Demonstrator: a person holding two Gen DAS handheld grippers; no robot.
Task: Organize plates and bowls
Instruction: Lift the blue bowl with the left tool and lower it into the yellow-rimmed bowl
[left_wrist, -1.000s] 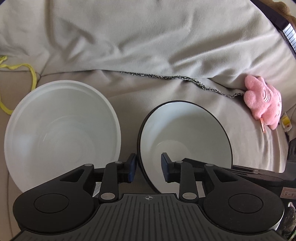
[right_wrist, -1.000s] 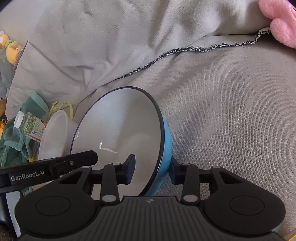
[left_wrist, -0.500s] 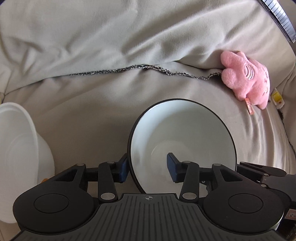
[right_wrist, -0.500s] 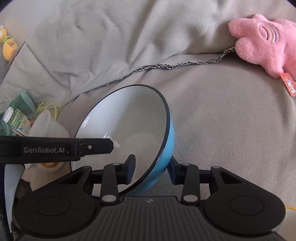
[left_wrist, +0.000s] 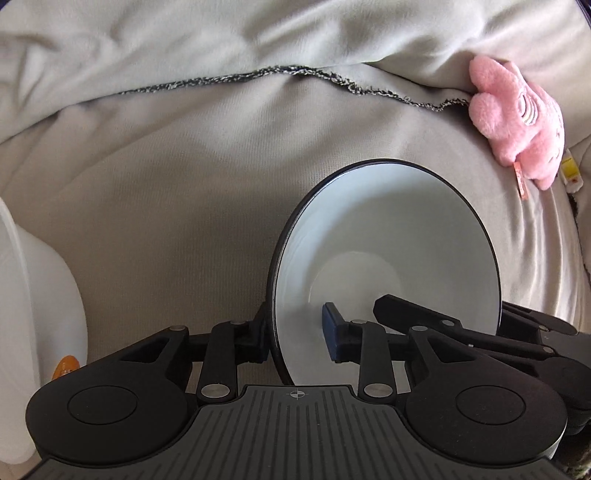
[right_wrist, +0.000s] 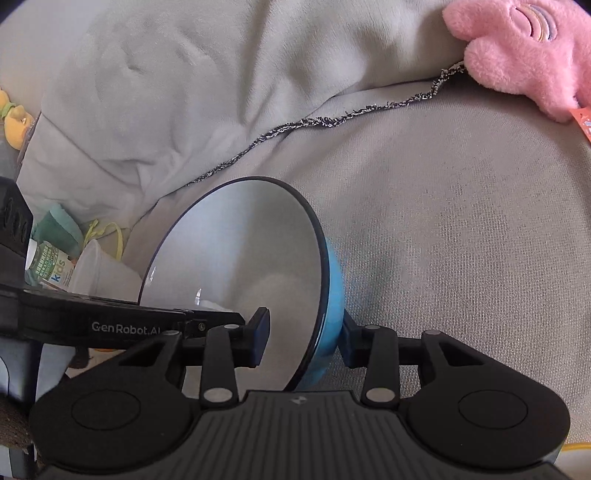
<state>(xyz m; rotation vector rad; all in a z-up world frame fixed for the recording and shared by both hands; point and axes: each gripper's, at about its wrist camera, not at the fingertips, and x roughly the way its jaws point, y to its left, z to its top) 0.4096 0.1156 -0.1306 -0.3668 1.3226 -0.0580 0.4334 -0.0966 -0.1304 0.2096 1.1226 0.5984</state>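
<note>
I see the blue bowl (right_wrist: 328, 280) tilted on edge over the grey blanket (right_wrist: 461, 240), its white inside facing left in the right wrist view. My right gripper (right_wrist: 304, 336) is clenched on the bowl's near rim: one finger sits inside against the white wall, the other against the blue outside.

In the left wrist view, my left gripper (left_wrist: 297, 334) straddles the opposite part of the same rim. Its jaws are closing; the outer finger lies at the dark rim edge, while the inner pad (left_wrist: 330, 326) stands clear of the white wall.

A white plastic bowl (left_wrist: 33, 314) lies well to the left of the left gripper. A pink plush toy (left_wrist: 517, 110) rests on the blanket beyond the blue bowl.
</note>
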